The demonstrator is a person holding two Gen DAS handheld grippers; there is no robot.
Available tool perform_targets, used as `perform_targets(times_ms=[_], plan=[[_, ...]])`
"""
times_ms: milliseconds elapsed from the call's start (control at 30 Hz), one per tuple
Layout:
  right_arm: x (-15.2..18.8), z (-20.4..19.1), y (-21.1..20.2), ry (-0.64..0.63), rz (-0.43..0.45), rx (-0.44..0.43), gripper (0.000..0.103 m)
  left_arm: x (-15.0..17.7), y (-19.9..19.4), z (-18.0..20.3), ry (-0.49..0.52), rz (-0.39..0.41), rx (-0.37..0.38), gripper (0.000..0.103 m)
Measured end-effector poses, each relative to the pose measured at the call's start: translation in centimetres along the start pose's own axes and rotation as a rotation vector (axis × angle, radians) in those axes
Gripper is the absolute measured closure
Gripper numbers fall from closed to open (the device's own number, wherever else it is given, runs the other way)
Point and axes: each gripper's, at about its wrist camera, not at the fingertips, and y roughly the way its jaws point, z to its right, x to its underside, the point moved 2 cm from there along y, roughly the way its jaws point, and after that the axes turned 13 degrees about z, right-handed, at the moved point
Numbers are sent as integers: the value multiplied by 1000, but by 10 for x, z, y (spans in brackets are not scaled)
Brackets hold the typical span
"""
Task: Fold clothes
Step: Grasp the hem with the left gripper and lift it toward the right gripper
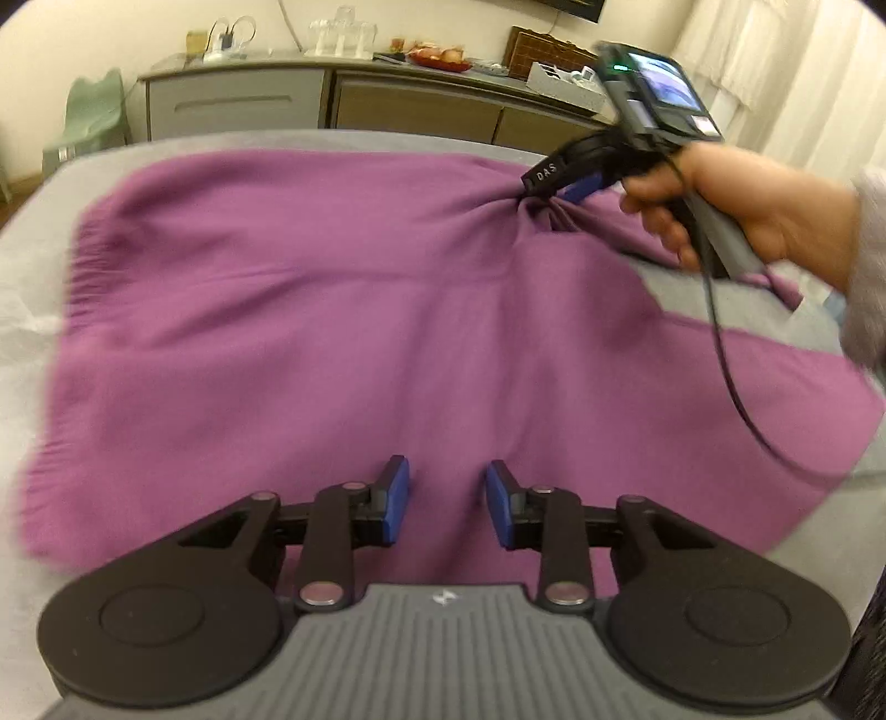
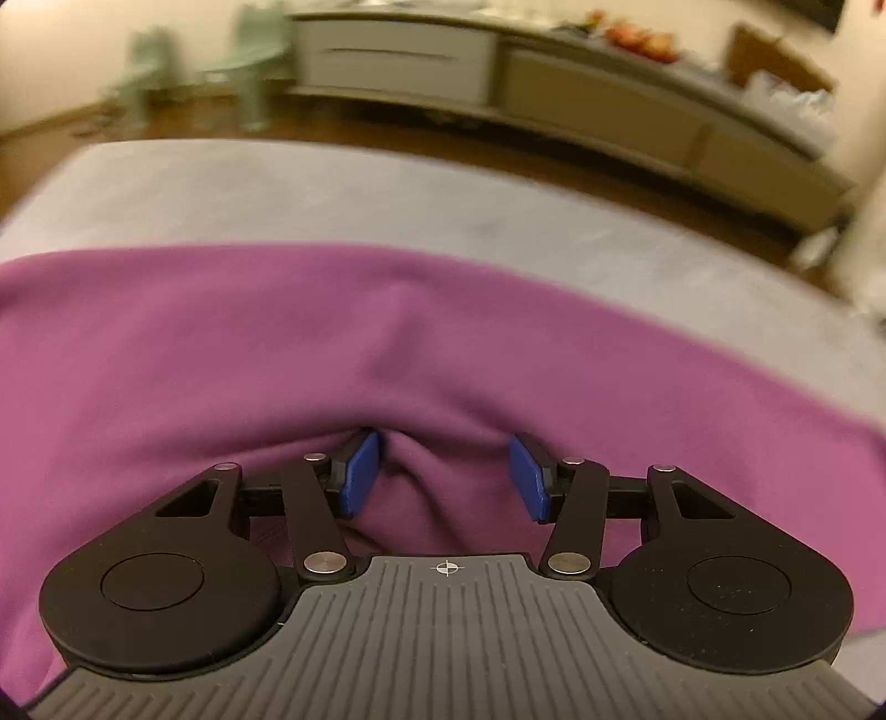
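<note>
In the left wrist view, the purple garment [image 1: 332, 332] is seen spread across the grey bed [image 1: 33, 310]. The left gripper [image 1: 447, 507] is held with jaws apart, empty. A wicker basket [image 1: 545, 50] is seen at one o'clock; its contents cannot be told. In the right wrist view, the right gripper [image 2: 443, 476] is held with jaws apart around a fold of the garment, unpinched.

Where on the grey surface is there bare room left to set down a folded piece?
Bare strips of the grey surface lie along its far edge beyond the purple garment, down the left side, and in a wedge under the right hand. The middle is taken by the garment, with the left tool and right tool over it.
</note>
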Motion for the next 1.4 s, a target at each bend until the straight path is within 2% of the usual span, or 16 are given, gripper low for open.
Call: perform_targets(times_ms=[33,100,200,300,367,467,600,667,733,800,867,900,933,1033,1233,1400], plan=[[-4,-2,2,-32,13,37,51,0,-7,-5,2,17,-9,71],[-14,-7,-12,-24,47,24,58,-4,-30,-34,-65,88,-66,71],[-16,-28,-74,41,191,-163,58,-1,-53,-83,-190,135,-157,74],[16,-71,-116,-39,194,-340,55,3,-76,-131,-314,180,-247,74],[45,-97,-133,-101,159,-427,55,12,-68,-133,-291,140,-225,74],[86,-99,-129,-140,98,-370,55,19,-67,-134,-255,107,-255,74],[103,-96,-153,-148,158,-189,58,15,-74,-155,-361,151,-252,70],[105,-124,-186,-219,238,-272,55,12,-77,-160,-400,154,-257,70],[109,-167,-220,-326,306,-397,38,10,-80,-161,-434,163,-241,70],[117,-214,-237,-452,337,-523,33,10,-81,-161,-472,168,-216,66],[122,-250,-232,-554,317,-536,42,11,-82,-161,-514,170,-184,64],[122,-262,-222,-589,283,-528,60,14,-79,-161,-525,164,-167,61],[120,-267,-213,-601,254,-513,97,16,-77,-161,-536,158,-151,59],[96,-253,-210,-442,236,-523,101,19,-69,-159,-536,161,-111,49],[58,-189,-219,-34,208,-613,101,-1,-61,-148,-539,327,-1,29],[37,-148,-188,276,143,-694,101,-18,-51,-125,-443,447,69,26]])
